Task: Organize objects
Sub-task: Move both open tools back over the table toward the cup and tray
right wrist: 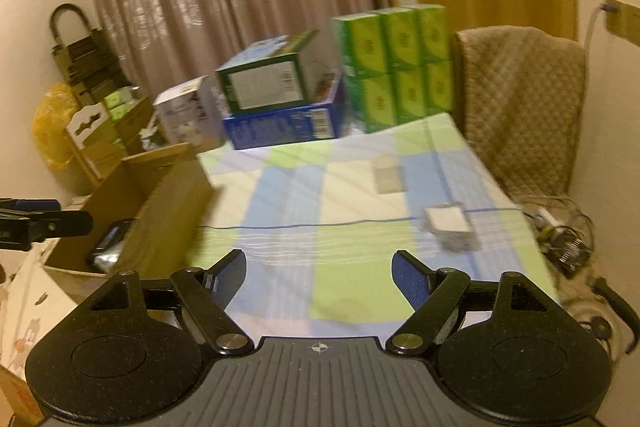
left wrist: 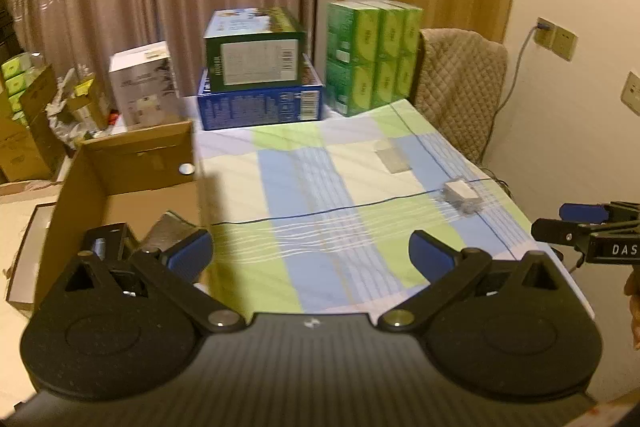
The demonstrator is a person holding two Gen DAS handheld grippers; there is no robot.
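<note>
- Curtained room; a table under a checked cloth in blue, green and white
- Left: open cardboard box against the table's edge, a dark packet inside
- Left gripper spread wide, empty
- Right gripper also apart, nothing between; "DAS" legible on its body
- Small white packet lies flat near the table's right edge, long axis slanting away to the left; its print is blurred
</note>
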